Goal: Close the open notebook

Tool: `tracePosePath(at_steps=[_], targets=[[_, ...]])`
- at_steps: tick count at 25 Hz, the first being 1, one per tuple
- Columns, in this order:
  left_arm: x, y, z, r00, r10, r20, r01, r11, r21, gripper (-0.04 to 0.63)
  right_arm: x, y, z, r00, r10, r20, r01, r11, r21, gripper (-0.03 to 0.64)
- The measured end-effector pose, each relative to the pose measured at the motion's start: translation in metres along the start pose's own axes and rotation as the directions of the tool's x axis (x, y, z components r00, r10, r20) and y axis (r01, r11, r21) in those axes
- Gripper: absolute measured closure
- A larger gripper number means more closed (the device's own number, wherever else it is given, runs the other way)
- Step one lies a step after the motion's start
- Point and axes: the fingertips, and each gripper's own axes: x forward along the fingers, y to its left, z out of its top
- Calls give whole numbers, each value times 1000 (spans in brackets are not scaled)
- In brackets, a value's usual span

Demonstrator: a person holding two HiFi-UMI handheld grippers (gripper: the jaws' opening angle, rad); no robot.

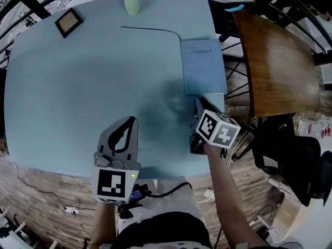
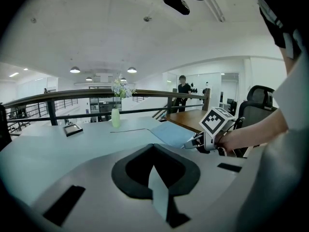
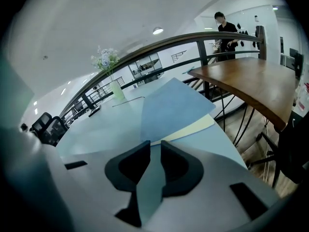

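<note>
Head view shows the thin blue paper-covered notebook (image 1: 203,66) at the pale blue table's (image 1: 93,87) right edge, cover apparently down. Right gripper (image 1: 199,105) hovers released, empty, nearer the table's front; left gripper (image 1: 132,120) is clenched on nothing. Closing seems done; next, withdraw cleanly.

— From where does each camera look?
— The head one hangs high over the table (image 1: 78,87), looking steeply down. The one on my left gripper (image 1: 130,120) sits low, facing almost level across the tabletop toward the vase (image 2: 115,117). The one on my right gripper (image 1: 197,100) sits close to the notebook (image 3: 174,105), tipped downward.
— What do they share?
— All three catch notebook and vase; the left view also takes in my right gripper.
</note>
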Motion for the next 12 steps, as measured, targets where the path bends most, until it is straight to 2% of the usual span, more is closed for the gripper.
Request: tracePosePath(at_steps=[2, 5, 12], targets=[[-3, -2, 4, 1000, -4, 12, 4, 1000, 9, 578, -13, 2, 2, 999, -16, 47, 17, 999, -33, 555], [-12, -4, 11, 1000, -5, 23, 5, 1000, 14, 578, -39, 14, 12, 991, -24, 129, 43, 988, -149, 569], [-40, -8, 34, 997, 1, 76, -5, 999, 48, 578, -103, 56, 29, 960, 58, 274, 35, 945, -324, 572]])
